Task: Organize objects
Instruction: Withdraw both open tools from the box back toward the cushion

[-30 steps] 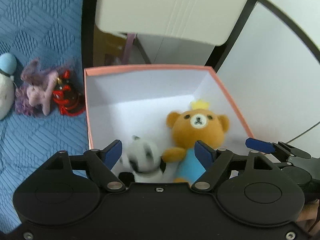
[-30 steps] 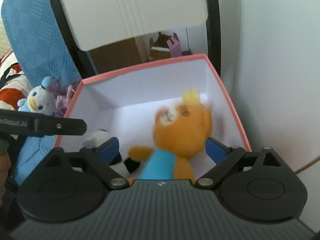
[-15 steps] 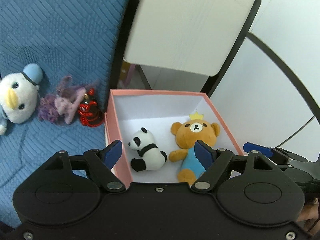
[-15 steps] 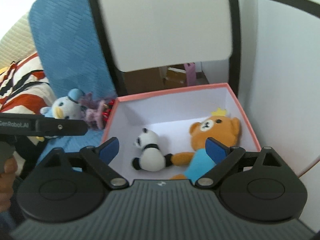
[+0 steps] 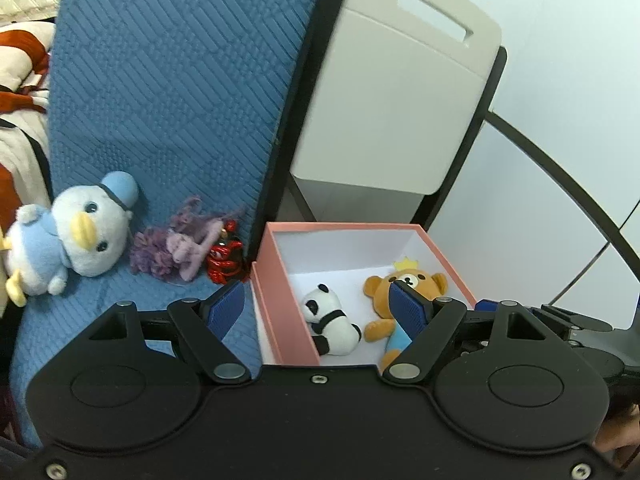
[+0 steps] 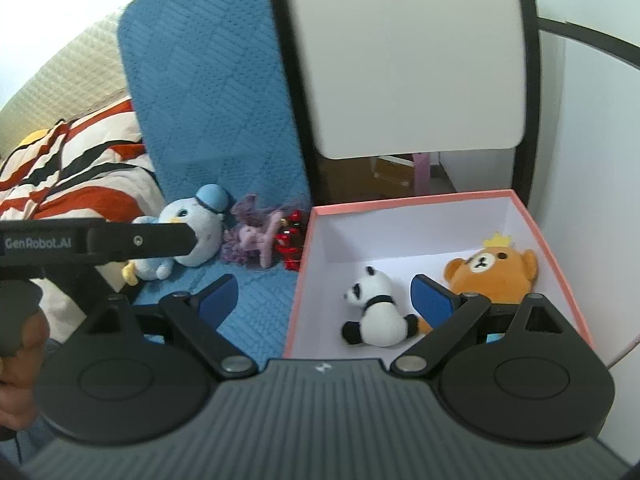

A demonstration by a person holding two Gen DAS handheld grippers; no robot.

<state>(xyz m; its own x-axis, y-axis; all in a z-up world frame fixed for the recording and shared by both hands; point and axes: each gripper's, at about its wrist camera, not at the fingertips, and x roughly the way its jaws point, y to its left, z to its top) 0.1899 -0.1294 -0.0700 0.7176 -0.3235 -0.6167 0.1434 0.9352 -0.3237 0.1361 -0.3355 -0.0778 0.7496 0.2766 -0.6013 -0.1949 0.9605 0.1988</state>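
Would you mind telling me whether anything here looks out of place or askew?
Three toys lie outside the pink box on the blue cover: a toppled penguin plush, a purple pony and a red figure. The panda and bear are already inside.

Fuzzy plush panda (image 5: 330, 322) — matt cardboard box (image 5: 280, 304)

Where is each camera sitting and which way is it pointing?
Left wrist: on the left claw, looking down over the pink box and blue cushion; its open fingers show.
Right wrist: on the right claw, facing the same box; its open fingers and the left claw's body show.
Shared: panda, bear, penguin.
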